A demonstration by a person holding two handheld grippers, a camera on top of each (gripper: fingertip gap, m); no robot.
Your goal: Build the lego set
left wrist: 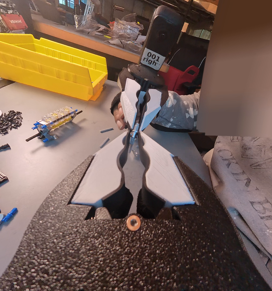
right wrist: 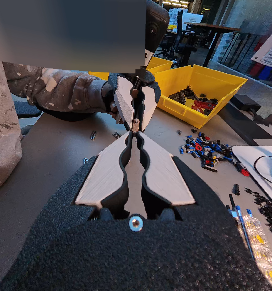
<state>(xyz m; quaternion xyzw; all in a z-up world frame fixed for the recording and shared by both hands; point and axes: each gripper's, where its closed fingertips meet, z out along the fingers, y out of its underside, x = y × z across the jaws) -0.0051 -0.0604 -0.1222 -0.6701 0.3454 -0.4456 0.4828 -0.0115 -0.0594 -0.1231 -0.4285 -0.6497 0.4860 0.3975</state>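
Grey plastic makes up the small stacked pin piece [left wrist: 134, 133] held between both tools. The left gripper [left wrist: 133, 135] has its jaws pressed together on the lower end of the piece; the right gripper [left wrist: 136, 128] pinches the upper end from the opposite side, so the two sets of tips nearly touch above the table [left wrist: 53, 165]. In the right wrist view the right gripper [right wrist: 134, 133] meets the left gripper [right wrist: 136, 126], which clamps a short flat link with a peg [right wrist: 136, 125]. This opposed hold appears meant to steady one part while the other is pressed on. Two loose grey rods [left wrist: 106, 129] lie just beside the tips. A block-built engine model [left wrist: 56, 124] and a pile of black pins [left wrist: 4, 122] sit well apart, near a yellow bin [left wrist: 45, 66]
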